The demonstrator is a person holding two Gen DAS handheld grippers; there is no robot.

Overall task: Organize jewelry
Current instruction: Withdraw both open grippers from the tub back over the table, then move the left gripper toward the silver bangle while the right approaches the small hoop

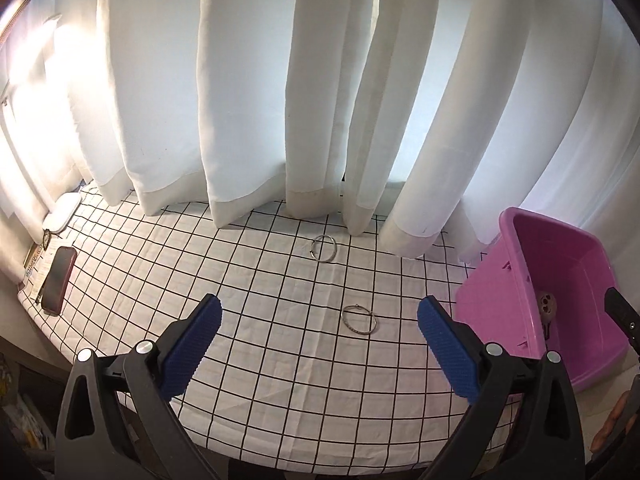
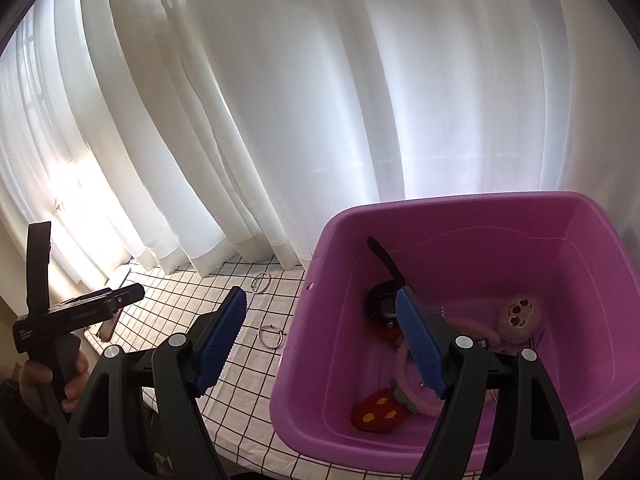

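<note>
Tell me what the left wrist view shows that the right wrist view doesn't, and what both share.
Only the left wrist view: the phone lying at the cloth's left edge, whole, and the left tongs open and empty over the near bracelet.

Only the right wrist view: the watch and red pouch inside the pink tub, and the right tongs open.

Both: the tub, two bracelets on the checked cloth, the far bracelet, white curtains.
</note>
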